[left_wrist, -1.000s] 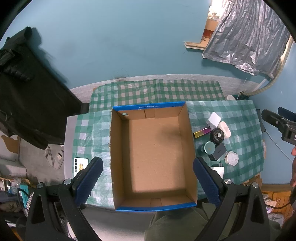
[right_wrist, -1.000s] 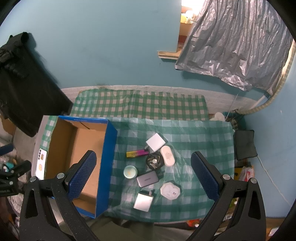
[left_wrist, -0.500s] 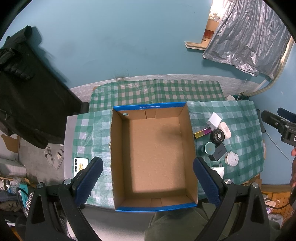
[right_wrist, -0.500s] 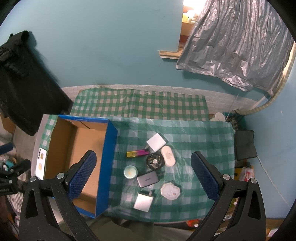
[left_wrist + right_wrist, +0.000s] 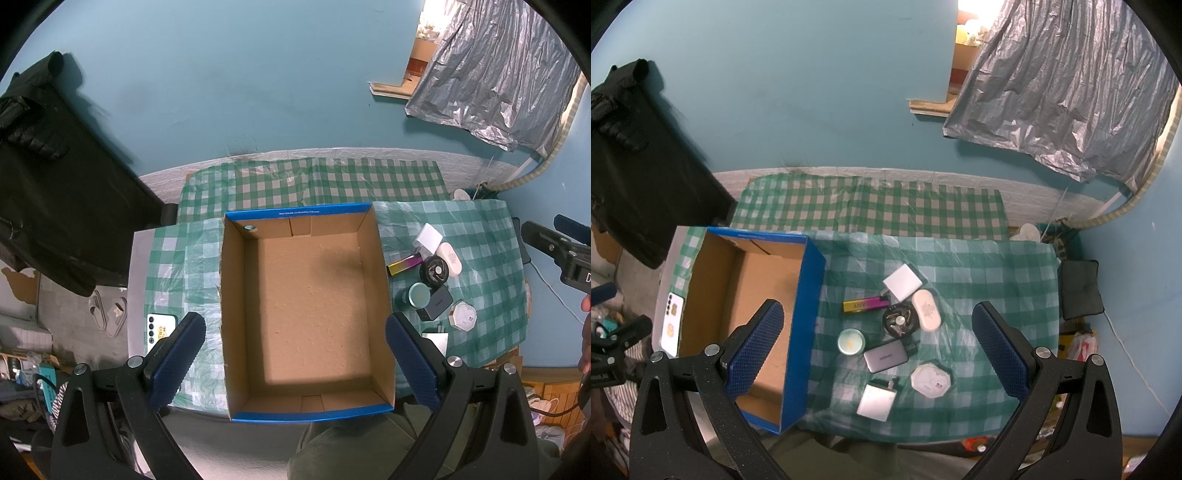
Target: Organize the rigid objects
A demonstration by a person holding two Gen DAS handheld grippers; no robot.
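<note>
An empty cardboard box with blue rim (image 5: 295,216) (image 5: 809,295) sits on the green checked table. To its right lies a cluster of small items: a white charger (image 5: 902,283), a yellow-purple bar (image 5: 866,305), a black round fan (image 5: 900,322), a white oval case (image 5: 926,309), a teal round tin (image 5: 851,341), a grey power bank (image 5: 885,356), a white hexagonal box (image 5: 931,380) and a white plug adapter (image 5: 876,401). My left gripper (image 5: 295,360) is open, high above the box. My right gripper (image 5: 877,352) is open, high above the cluster.
A white phone (image 5: 160,328) (image 5: 671,326) lies at the table's left edge. A black garment (image 5: 48,177) hangs on the left wall. A silver sheet (image 5: 1063,85) hangs at the upper right. A dark cushion (image 5: 1080,288) lies right of the table.
Both grippers have barely shifted; the right view has drifted slightly. Nothing was taken hold of or moved on the table.
</note>
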